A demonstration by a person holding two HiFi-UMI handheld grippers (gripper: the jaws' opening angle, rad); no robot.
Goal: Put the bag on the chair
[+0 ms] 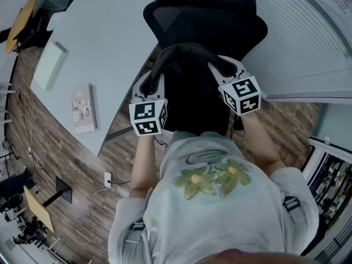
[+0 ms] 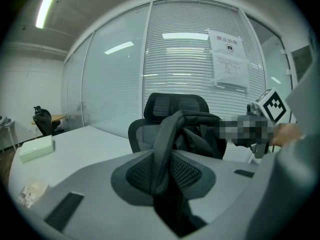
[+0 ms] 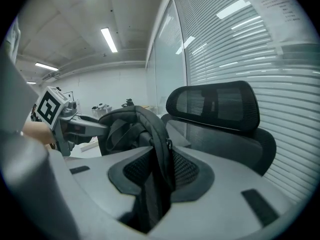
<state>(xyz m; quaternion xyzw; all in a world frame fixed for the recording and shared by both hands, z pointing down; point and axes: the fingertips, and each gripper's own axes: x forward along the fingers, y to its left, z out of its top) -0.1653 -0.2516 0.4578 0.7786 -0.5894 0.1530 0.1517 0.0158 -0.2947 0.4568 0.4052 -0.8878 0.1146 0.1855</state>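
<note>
A black bag (image 1: pixel 190 89) hangs between my two grippers, just in front of a black mesh office chair (image 1: pixel 206 15). My left gripper (image 1: pixel 153 84) is shut on the bag's left shoulder strap (image 2: pixel 164 149), which runs up through its jaws in the left gripper view. My right gripper (image 1: pixel 221 69) is shut on the right strap (image 3: pixel 159 154). The bag's body (image 2: pixel 197 134) is in front of the chair's backrest (image 2: pixel 176 105). In the right gripper view the bag (image 3: pixel 125 129) is left of the chair (image 3: pixel 220 109). I cannot see whether its bottom touches the seat.
A white table (image 1: pixel 110 43) stands to the left, carrying a booklet (image 1: pixel 82 109) and a pale green box (image 1: pixel 49 65). Behind the chair is a glass wall with blinds (image 2: pixel 190 59) and a posted notice (image 2: pixel 229 59). A floor socket with a cable (image 1: pixel 108 179) lies on the wood floor.
</note>
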